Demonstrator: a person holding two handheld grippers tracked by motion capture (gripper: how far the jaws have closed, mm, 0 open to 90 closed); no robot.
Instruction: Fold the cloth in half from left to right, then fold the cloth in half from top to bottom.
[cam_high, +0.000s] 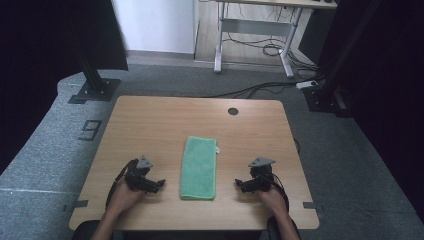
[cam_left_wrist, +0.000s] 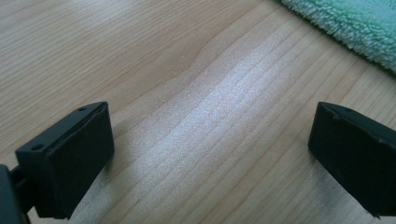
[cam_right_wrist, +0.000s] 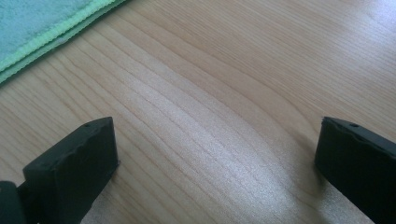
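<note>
A green folded towel (cam_high: 199, 167) lies flat in the middle of the wooden table (cam_high: 165, 120), long side running away from me. My left gripper (cam_high: 159, 184) rests on the table just left of the towel, open, with bare wood between its jaws. In the left gripper view the towel (cam_left_wrist: 350, 23) fills the upper right corner. My right gripper (cam_high: 239, 185) rests just right of the towel, open too, holding nothing. Its own view has the towel's stitched edge (cam_right_wrist: 42, 28) at the upper left.
A round cable hole (cam_high: 233, 111) sits near the table's far edge. Black frame posts (cam_high: 92, 75) stand on the carpet at both far corners. A desk frame with loose cables (cam_high: 260, 45) stands farther back.
</note>
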